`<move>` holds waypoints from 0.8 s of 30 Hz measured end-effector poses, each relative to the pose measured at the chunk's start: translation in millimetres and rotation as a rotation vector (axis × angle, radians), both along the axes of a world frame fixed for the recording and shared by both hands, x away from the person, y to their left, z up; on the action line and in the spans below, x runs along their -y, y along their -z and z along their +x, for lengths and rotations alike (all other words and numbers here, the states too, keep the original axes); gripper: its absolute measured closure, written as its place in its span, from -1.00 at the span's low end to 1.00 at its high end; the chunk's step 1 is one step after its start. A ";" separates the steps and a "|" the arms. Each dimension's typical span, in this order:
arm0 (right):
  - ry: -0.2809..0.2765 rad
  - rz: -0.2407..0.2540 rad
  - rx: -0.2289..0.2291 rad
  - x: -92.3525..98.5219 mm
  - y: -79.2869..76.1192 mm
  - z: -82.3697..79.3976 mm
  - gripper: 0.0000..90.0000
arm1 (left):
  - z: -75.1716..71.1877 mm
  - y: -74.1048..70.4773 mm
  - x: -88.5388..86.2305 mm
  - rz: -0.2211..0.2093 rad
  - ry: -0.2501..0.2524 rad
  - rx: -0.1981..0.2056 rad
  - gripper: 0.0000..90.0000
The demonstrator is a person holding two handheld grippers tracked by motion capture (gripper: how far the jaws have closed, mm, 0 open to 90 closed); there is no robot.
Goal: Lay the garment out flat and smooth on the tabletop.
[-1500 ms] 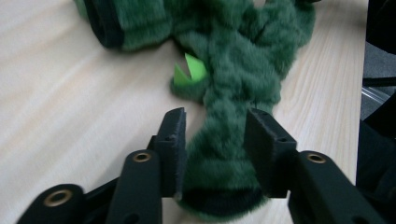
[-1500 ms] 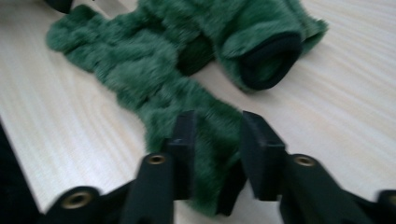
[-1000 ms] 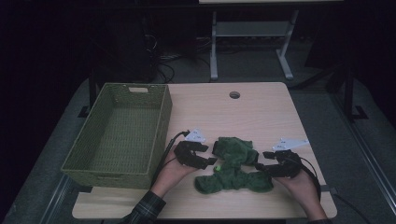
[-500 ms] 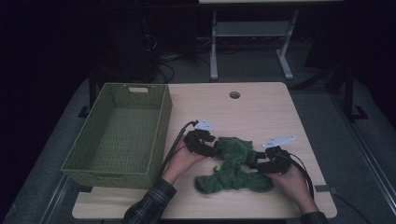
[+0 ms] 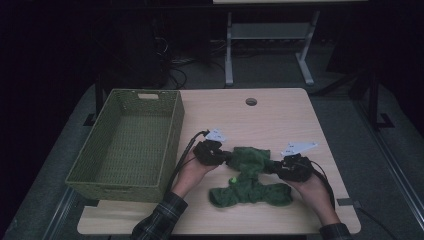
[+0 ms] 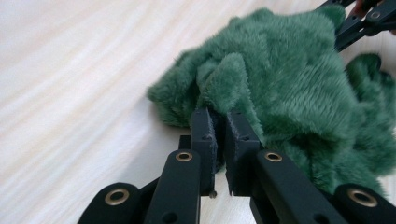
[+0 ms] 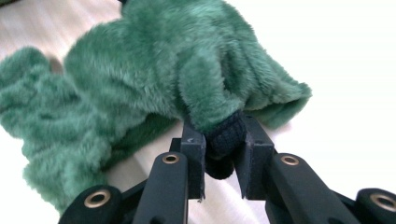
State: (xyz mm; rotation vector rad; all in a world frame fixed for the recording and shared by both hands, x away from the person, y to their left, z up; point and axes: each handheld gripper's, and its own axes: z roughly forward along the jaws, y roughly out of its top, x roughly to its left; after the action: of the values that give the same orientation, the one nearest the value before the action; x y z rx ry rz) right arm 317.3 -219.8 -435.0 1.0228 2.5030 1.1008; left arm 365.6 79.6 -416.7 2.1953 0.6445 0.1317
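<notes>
Tongs both just closed in on the green plush garment (image 5: 249, 175), lying crumpled on the worktop (image 5: 280, 115) near the front edge, right of the woven basket (image 5: 131, 145). Left tongs (image 6: 218, 133) are clamped on a fold of fur at its upper left. Right tongs (image 7: 224, 140) are pinching a dark knit cuff at the upper right. Half a second back both sets stood wider, off the fabric. Reads as grip made on two corners, so lifting or spreading looks next, maybe toward the basket.
</notes>
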 end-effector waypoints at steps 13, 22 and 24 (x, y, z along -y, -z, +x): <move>0.008 -0.066 -0.006 -18.6 15.4 37.0 0.66 | -16.6 22.0 -15.8 0.070 -0.089 -0.078 0.84; 0.017 -0.043 -0.084 -10.9 29.2 41.0 0.57 | -17.7 40.4 -1.2 0.099 -0.048 -0.111 0.69; 0.015 -0.050 -0.094 -11.2 27.0 39.3 0.42 | -17.9 33.6 -4.0 0.088 -0.052 -0.103 0.53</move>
State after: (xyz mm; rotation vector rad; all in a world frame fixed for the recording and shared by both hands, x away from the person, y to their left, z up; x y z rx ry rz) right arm 356.6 -208.6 -462.1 1.1016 2.5770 1.0029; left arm 347.6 83.6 -450.3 2.2826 0.7668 0.0760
